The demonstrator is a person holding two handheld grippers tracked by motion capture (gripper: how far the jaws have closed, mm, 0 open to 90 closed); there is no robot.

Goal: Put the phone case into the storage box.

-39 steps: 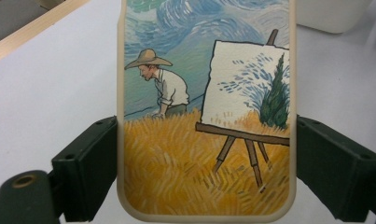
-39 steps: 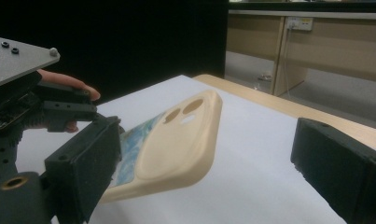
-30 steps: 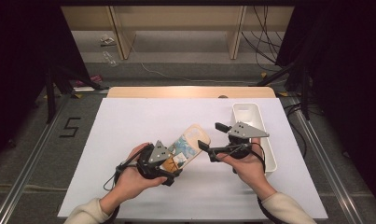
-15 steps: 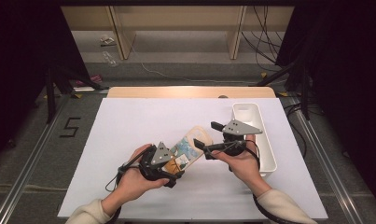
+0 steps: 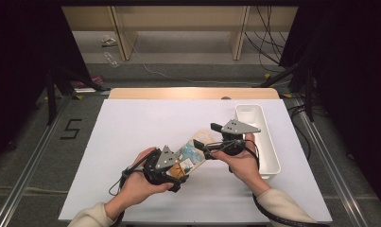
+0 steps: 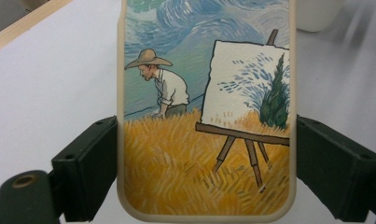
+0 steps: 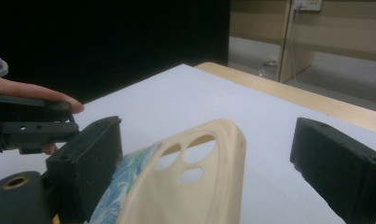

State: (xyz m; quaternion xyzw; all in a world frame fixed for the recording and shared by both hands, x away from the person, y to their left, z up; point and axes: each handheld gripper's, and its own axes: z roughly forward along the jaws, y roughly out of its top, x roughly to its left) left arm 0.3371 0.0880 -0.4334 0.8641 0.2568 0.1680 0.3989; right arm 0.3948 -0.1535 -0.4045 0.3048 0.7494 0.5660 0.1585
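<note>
Gripping tongs point(image 6: 204, 154) around glossy painted cream-rimmed phone case point(image 6: 204, 93), round-cornered.

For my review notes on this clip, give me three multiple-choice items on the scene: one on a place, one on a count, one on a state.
1. Where does the white bin stand?
A. at the table's right side
B. at the table's left edge
C. on the floor

2. How many camera cutouts does the phone case show?
A. one
B. three
C. five

3. How does the left gripper stand?
A. open over bare table
B. shut on the white bin
C. clamped on the phone case's long edges

Answers:
1. A, since the high view shows it beside the right hand.
2. B, counted in the right gripper view.
3. C, since both jaws press on the case's rim in the left gripper view.
</note>
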